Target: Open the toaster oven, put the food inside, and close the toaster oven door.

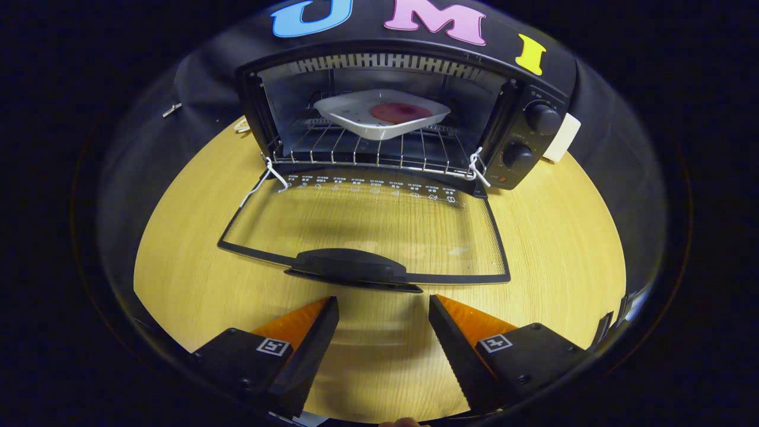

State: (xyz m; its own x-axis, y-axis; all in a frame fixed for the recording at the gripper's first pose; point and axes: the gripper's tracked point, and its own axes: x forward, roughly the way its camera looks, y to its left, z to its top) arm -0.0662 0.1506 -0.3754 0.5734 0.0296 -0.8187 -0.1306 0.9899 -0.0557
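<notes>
gripper (384,308) was held wide open, nothing gripped | food (400,112) was seen on white tray (356,115), on rack inside toaster oven (403,112), well beyond fingers | door (367,231) lay open flat, handle (350,267) just ahead | handle judged best caught from beneath and swung up slowly

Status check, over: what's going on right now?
Gripper fingers open, holding nothing. Food dish on oven rack. Door down flat, handle just ahead. Nothing between.
</notes>
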